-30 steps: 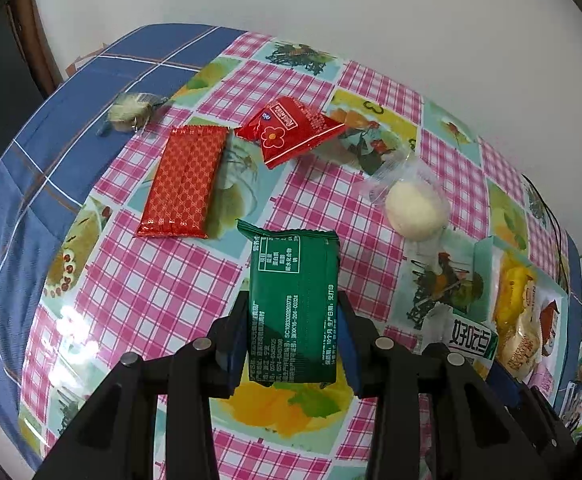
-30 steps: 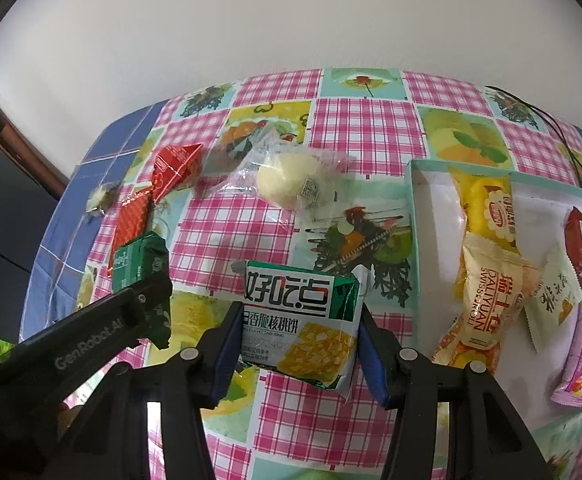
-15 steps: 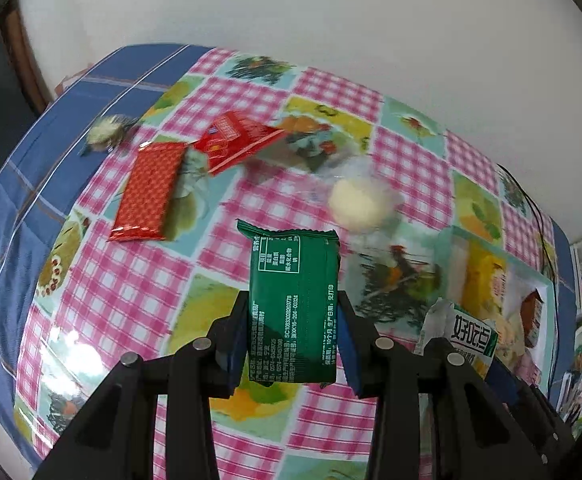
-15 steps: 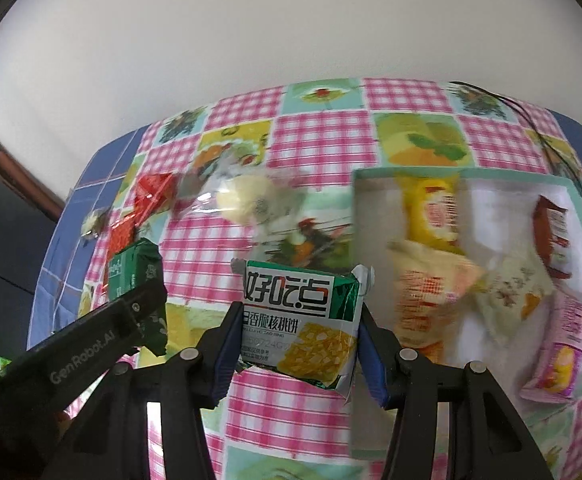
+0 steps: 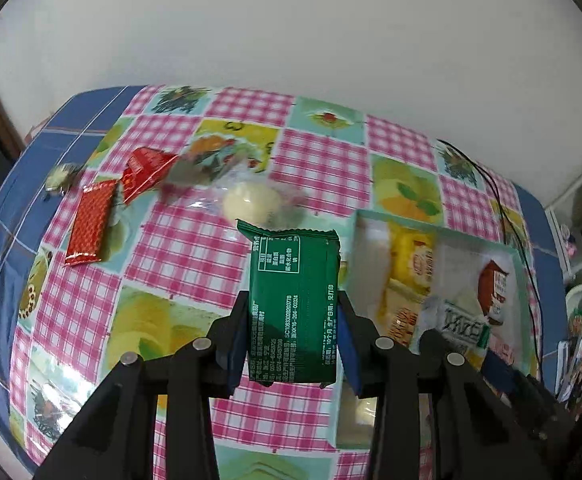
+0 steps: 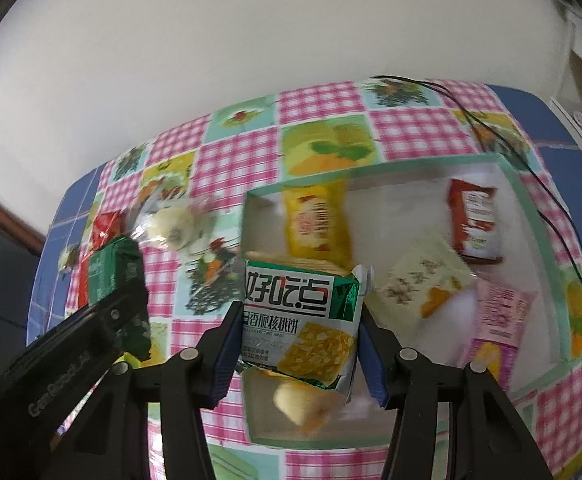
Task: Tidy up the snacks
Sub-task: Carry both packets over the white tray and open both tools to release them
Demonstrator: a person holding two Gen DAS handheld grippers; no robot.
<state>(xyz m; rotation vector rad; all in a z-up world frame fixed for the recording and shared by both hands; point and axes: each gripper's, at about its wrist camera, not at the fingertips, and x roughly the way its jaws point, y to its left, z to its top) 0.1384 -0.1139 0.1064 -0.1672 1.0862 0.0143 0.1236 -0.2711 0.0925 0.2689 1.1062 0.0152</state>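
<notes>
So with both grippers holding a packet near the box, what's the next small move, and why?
Probably lower the right gripper and release its walnut-cookie packet: it already hangs over the white box, above bare floor, while the left gripper's green packet is still short of the rim.

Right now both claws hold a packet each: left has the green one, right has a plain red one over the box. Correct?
One error: the right claw holds a green-and-white walnut cookie packet, not a red one, as the right wrist view shows. The left claw does hold the green packet, and the box lies below.
</notes>
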